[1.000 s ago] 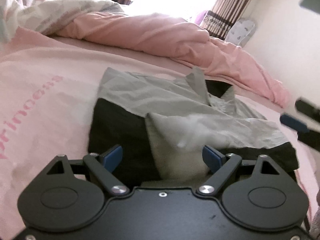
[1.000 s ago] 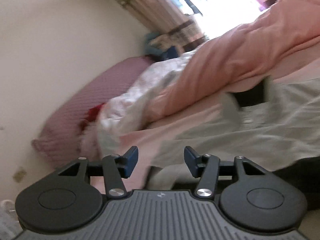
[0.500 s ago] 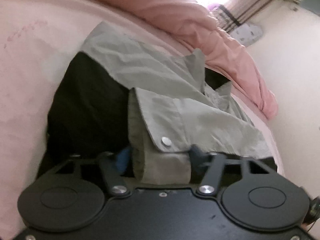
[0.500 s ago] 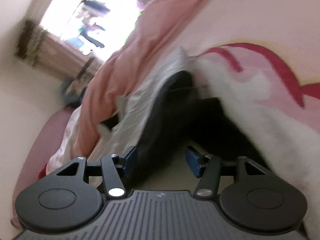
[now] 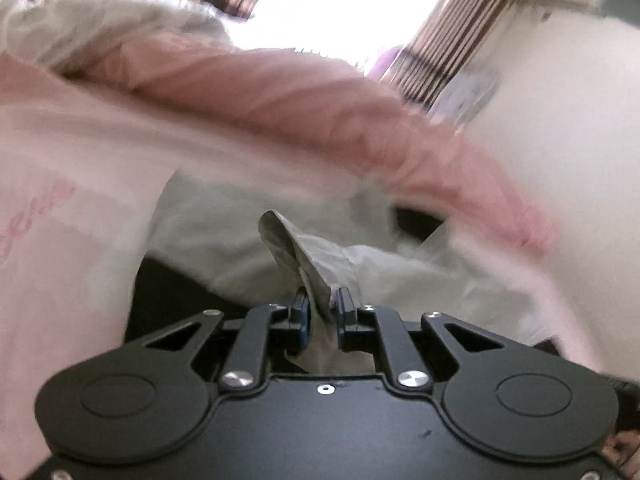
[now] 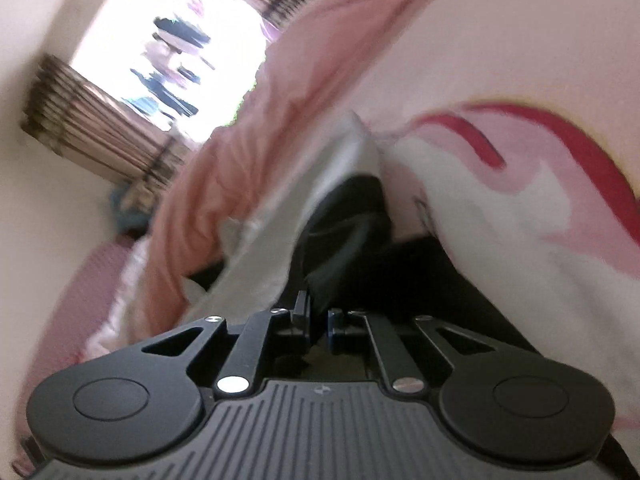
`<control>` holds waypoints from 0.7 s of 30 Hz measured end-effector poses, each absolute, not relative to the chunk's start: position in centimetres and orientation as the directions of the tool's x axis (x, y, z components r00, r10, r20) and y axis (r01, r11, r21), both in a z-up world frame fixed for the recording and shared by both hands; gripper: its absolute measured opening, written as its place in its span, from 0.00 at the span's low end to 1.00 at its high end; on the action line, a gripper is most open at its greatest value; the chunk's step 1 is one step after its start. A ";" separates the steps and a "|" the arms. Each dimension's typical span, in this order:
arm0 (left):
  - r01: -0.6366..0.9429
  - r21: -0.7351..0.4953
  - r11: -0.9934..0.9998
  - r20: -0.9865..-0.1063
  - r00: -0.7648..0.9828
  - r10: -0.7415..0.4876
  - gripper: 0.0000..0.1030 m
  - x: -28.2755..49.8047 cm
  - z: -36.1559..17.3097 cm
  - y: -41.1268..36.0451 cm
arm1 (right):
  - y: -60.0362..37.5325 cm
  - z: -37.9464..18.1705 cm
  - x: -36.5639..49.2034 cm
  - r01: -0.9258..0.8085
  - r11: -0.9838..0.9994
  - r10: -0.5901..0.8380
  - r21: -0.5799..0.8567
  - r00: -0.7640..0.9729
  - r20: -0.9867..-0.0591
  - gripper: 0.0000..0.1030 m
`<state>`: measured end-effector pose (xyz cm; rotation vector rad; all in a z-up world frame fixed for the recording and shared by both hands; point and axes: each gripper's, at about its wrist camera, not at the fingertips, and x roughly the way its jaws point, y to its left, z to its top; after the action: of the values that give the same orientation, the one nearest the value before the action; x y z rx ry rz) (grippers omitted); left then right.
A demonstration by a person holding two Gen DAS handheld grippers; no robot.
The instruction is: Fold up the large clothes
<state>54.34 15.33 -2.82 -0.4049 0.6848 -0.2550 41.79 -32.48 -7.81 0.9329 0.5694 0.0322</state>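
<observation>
So the left gripper (image 5: 320, 316) has just closed its jaws and now pinches a grey cuff (image 5: 304, 256) of the garment (image 5: 224, 216), which lies crumpled on the bed (image 5: 60, 160). Only the left view shows that cuff sticking up, plus faint pink lettering (image 5: 36, 208) on the bedsheet. The right gripper (image 6: 318, 326) has just closed too, jaws pinching the garment's black part (image 6: 344, 232). Only the right view shows a red pattern (image 6: 560, 132). Farther back, a pink duvet (image 5: 280, 96) and striped curtains (image 5: 444, 44), all blurry.
</observation>
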 end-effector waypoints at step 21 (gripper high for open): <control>0.196 -0.151 0.969 -0.578 0.778 -0.248 0.60 55.2 -1.5 10.3 | -27.2 -0.8 45.8 0.148 0.952 -0.021 0.268 0.904 -0.426 0.41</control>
<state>55.18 10.27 -1.47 -0.0840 0.6358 -0.2403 45.76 -27.21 -0.76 0.3014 0.4335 -0.0885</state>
